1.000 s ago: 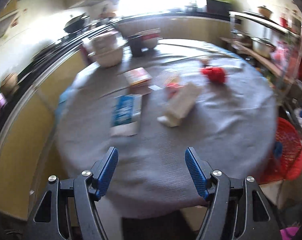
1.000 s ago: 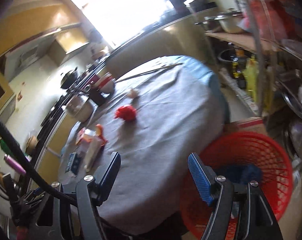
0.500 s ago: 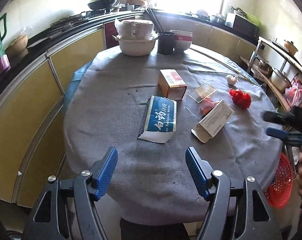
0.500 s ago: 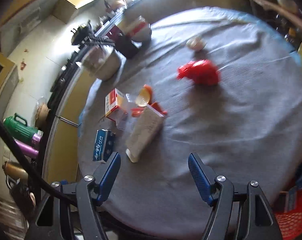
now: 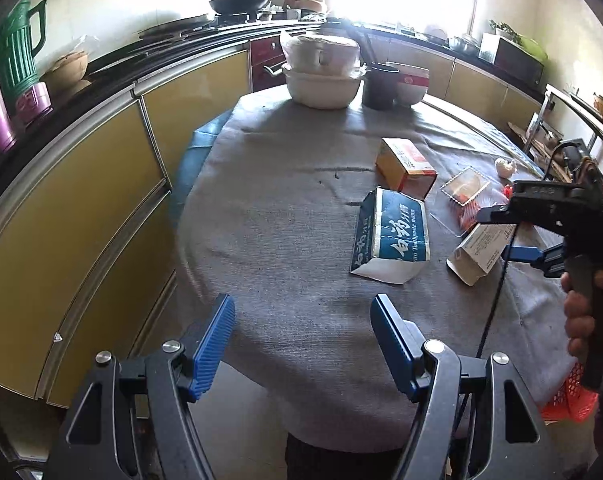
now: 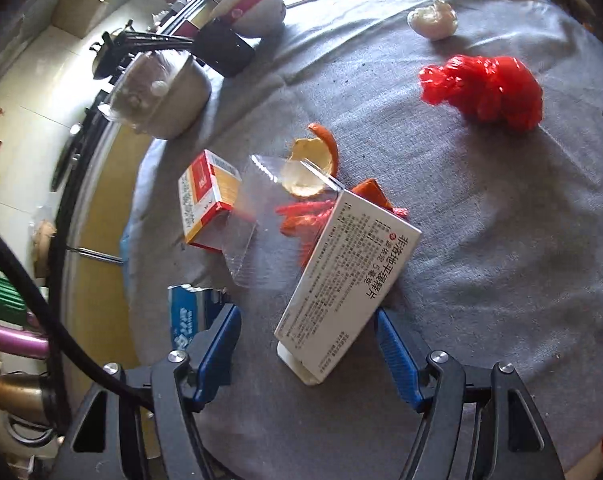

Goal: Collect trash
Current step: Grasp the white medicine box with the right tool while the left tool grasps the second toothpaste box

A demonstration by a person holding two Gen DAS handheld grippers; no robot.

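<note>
Where the lower middle of my right wrist view shows a flat white cardboard medicine box point(image 6: 343, 288) printed with small text, it lies on the coarse grey tablecloth point(image 6: 501, 260) between the ribbed blue pads of my right gripper point(image 6: 305, 354), whose jaws stand apart without pressing on it. Above it sit a crinkly clear plastic wrapper point(image 6: 257, 220), a curl of orange peel point(image 6: 317, 160) and a red-and-orange carton point(image 6: 207, 200). A bunched, glossy red plastic bag point(image 6: 485, 92) lies at the upper right, well apart, with a small white crumpled wad point(image 6: 433, 20) beyond it.

Only my left wrist view shows the flattened blue-and-white toothpaste box point(image 5: 389, 240) whole, at centre right; the other view catches just its corner at the lower left. It also shows my right gripper point(image 5: 505, 236) from the side, over the white box point(image 5: 477, 254), with my hand point(image 5: 581, 312) on its handle and red mesh basket point(image 5: 569, 396) at the lower right edge. My left gripper point(image 5: 303, 346) hangs open and empty above the table's near edge. Stacked white bowls point(image 5: 321, 76) stand at the far side.
</note>
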